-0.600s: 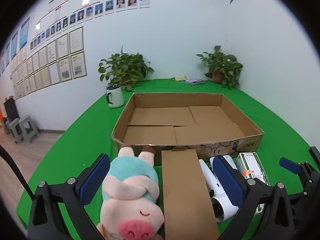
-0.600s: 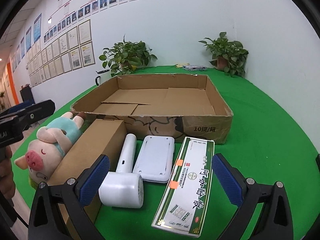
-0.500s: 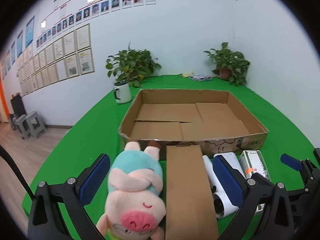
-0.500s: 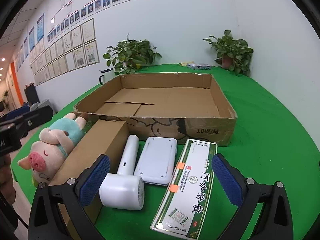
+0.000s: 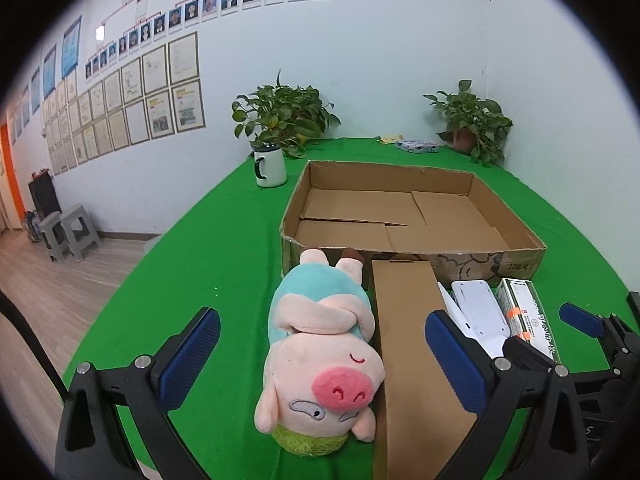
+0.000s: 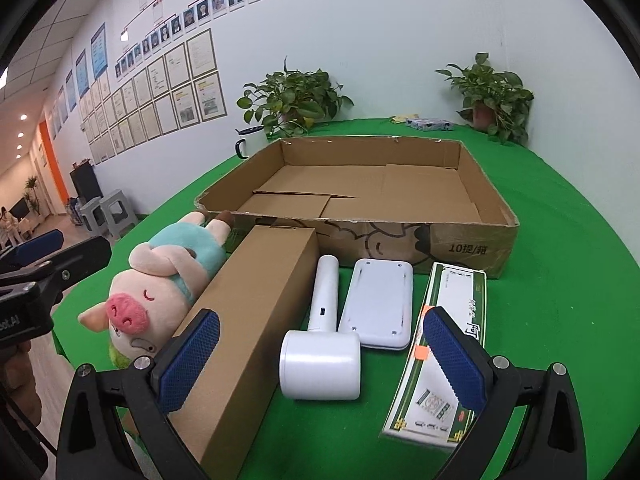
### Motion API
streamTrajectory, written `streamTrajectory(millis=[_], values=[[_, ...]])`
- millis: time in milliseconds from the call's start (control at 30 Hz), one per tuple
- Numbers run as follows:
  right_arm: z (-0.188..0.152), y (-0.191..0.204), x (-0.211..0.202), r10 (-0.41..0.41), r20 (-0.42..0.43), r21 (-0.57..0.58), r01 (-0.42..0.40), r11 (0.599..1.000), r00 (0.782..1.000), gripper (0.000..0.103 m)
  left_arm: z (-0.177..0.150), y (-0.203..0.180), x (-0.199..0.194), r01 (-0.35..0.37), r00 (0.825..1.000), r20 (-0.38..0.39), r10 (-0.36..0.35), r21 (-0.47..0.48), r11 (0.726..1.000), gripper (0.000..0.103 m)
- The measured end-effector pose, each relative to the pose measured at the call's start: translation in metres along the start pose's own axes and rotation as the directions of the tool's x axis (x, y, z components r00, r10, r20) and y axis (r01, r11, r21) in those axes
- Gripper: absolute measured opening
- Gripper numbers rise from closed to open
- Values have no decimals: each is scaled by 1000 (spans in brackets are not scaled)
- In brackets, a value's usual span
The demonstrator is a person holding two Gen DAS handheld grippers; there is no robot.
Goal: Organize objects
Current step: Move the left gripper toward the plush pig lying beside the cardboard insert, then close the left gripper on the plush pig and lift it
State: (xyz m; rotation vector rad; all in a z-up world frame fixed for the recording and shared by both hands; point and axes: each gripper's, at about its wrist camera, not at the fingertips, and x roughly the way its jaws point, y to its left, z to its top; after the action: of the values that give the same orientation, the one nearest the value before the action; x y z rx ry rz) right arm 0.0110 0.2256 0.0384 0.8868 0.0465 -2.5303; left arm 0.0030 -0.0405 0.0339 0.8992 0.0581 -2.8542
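A plush pig [image 5: 320, 352] in a teal shirt lies on the green table, snout toward me, between the open fingers of my left gripper [image 5: 320, 360]. Beside it lie a long brown box [image 5: 412, 356], a white hair dryer [image 6: 324, 344], a flat white device [image 6: 380, 304] and a green-and-white carton [image 6: 448, 348]. Behind them stands an empty open cardboard tray [image 5: 516, 266]. My right gripper [image 6: 320, 364] is open above the hair dryer, holding nothing. The pig also shows in the right wrist view [image 6: 160, 284].
A white mug [image 5: 270, 166] stands at the back left by a potted plant [image 5: 284, 116]. A second plant [image 5: 474, 124] and a small packet [image 5: 416, 146] sit at the back right. Grey stools [image 5: 68, 232] stand on the floor beyond the table's left edge.
My left gripper has shifted left, so the pig now sits centred between its fingers. The right gripper has drifted slightly. Both stay open and nothing on the table has moved.
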Motion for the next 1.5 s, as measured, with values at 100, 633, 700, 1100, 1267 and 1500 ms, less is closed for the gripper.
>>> streamTrajectory(millis=[100,633,700,1100,1267,1500], values=[[-44,15,-16,-53,7,2,53,999,999,103,-4,10,8,55,998,-14,-55,-4,998,102],[-58,53,-65,-132,-87,71,138,988,987,103,-5,29,31,220,975,-20,-220,-10,976,102],[-56,52,-61,-114,-100,51,119,992,988,103,-6,35,33,222,974,-30,-223,-40,974,102],[-54,65,-36,-83,-126,-44,78,996,989,103,-8,36,49,187,976,-100,-195,-87,979,102],[-53,58,-31,-2,-126,-55,-5,998,992,102,-15,33,68,224,947,-206,-247,-128,966,102],[-49,56,-27,157,-128,-28,-162,986,979,103,-32,32,84,206,938,-268,-221,-83,975,85]])
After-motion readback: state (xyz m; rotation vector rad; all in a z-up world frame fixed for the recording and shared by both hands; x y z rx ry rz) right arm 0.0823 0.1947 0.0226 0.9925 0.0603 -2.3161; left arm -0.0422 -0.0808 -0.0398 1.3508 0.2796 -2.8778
